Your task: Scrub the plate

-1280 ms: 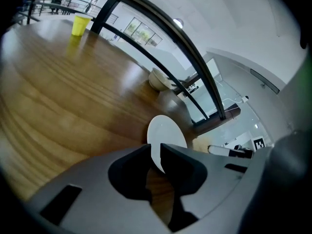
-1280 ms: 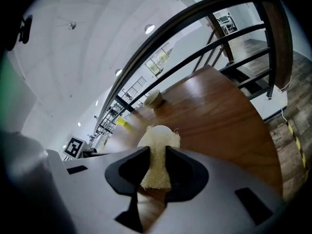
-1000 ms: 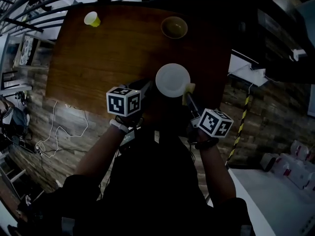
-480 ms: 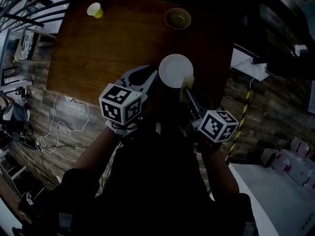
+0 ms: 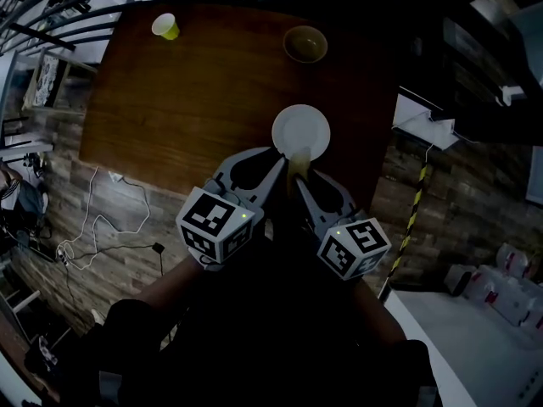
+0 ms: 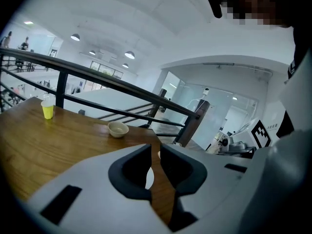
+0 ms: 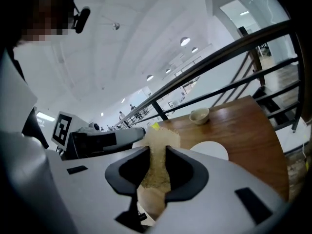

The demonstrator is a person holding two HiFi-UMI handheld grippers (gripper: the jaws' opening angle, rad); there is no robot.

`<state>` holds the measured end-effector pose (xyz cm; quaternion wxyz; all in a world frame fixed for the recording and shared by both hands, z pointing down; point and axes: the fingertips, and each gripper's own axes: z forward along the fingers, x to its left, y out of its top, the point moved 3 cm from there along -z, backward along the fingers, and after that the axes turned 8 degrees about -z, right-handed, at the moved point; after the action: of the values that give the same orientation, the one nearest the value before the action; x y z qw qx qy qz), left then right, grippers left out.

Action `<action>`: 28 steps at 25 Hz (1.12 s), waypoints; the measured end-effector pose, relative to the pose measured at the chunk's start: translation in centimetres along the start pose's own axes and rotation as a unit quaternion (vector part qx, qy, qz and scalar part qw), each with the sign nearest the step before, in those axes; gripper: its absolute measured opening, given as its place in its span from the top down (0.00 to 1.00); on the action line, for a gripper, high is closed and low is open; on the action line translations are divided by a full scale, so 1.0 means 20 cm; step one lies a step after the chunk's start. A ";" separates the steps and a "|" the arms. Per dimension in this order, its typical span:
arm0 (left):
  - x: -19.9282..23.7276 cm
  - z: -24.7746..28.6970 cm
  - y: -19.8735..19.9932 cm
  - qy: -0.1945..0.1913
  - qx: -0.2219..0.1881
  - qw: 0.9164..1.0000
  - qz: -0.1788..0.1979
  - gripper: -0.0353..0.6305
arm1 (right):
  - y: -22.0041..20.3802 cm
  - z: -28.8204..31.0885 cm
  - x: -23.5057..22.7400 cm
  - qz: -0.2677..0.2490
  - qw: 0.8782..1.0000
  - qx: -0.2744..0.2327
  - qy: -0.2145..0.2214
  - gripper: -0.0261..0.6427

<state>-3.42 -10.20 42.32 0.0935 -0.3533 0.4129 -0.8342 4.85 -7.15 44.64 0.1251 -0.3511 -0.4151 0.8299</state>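
The white plate [image 5: 300, 131] lies flat on the brown wooden table [image 5: 187, 100], close to its near edge. My right gripper [image 5: 302, 173] is shut on a tan sponge [image 5: 299, 157], whose tip reaches the plate's near rim. In the right gripper view the sponge [image 7: 163, 138] stands up between the jaws, with the plate [image 7: 210, 150] just to its right. My left gripper [image 5: 278, 158] sits at the plate's near-left rim, its jaws almost together and nothing seen between them. A white sliver of the plate [image 6: 149, 178] shows through its narrow gap [image 6: 155, 147].
A beige bowl [image 5: 305, 44] stands at the table's far side and a yellow cup [image 5: 165, 25] at the far left corner. A dark metal railing [image 6: 122, 89] runs behind the table. A white cable [image 5: 102, 227] lies on the floor at left.
Both grippers have drawn back toward me. The left tips slid from the plate's left rim to its near rim. The sponge went from the right rim to the near rim. The plate stayed put.
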 end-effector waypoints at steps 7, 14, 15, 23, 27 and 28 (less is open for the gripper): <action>-0.06 -0.04 0.00 -0.016 -0.013 0.999 0.024 0.84 | 0.12 -0.05 0.03 -0.056 0.997 -0.053 -0.007 0.80; -0.13 -0.04 0.08 -0.029 -0.039 0.996 0.075 0.84 | 0.22 -0.11 0.00 -0.076 0.993 -0.085 -0.025 0.80; -0.13 -0.04 0.08 -0.030 -0.036 0.996 0.076 0.84 | 0.23 -0.11 0.00 -0.075 0.993 -0.086 -0.026 0.80; -0.11 0.00 0.08 -0.031 -0.029 0.997 0.070 0.84 | 0.23 -0.10 -0.02 -0.075 0.994 -0.079 -0.030 0.80; -0.10 0.01 0.08 -0.030 -0.028 0.997 0.069 0.84 | 0.22 -0.09 -0.03 -0.075 0.994 -0.076 -0.029 0.80; -0.09 0.01 0.08 -0.030 -0.028 0.997 0.068 0.84 | 0.22 -0.09 -0.03 -0.075 0.994 -0.075 -0.029 0.80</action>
<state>-2.12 -10.45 40.27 0.1527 -0.3516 0.4558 -0.8033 6.85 -9.08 40.79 0.1484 -0.3031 -0.5047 0.7946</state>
